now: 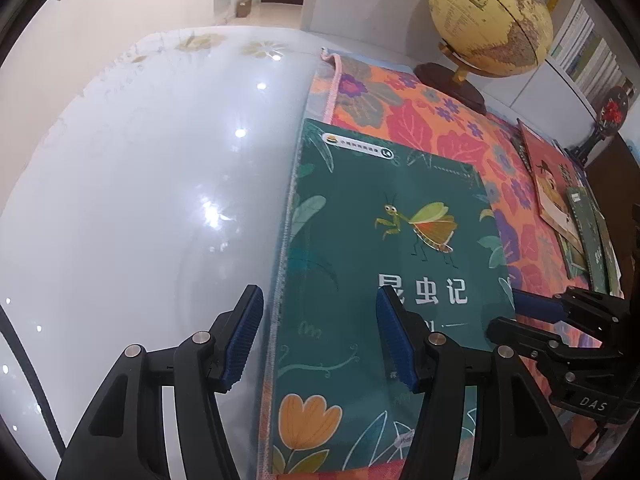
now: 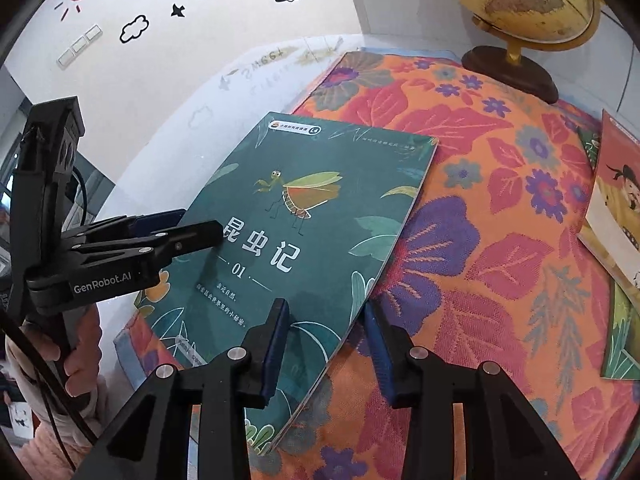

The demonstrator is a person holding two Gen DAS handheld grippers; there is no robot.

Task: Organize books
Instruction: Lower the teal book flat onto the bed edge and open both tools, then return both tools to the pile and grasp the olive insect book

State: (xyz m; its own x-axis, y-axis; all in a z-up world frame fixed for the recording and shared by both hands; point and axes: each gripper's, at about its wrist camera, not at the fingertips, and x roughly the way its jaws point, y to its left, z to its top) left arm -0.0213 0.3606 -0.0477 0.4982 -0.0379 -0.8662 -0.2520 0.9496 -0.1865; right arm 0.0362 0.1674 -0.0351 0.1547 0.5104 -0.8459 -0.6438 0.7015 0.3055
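Observation:
A green book (image 1: pixel 384 240) with a mantis on its cover lies flat on a flowered cloth (image 1: pixel 420 112), its left side hanging over the cloth's edge. My left gripper (image 1: pixel 320 336) stands open astride the book's left edge, one pad over the white table and one over the cover. In the right wrist view the same book (image 2: pixel 320 208) lies between both tools. My right gripper (image 2: pixel 328 344) is open astride its right edge, nothing pressed. The left gripper (image 2: pixel 196 226) reaches onto the cover from the left. The right gripper (image 1: pixel 520 316) shows at the book's right side.
A yellow globe (image 1: pixel 492 16) on a dark base stands at the back of the cloth. Several other books (image 1: pixel 560 184) lie overlapped at the right, also seen as a pile (image 2: pixel 616 200). The glossy white table (image 1: pixel 140 200) spreads left. A person's hand (image 2: pixel 80 344) grips the left tool's handle.

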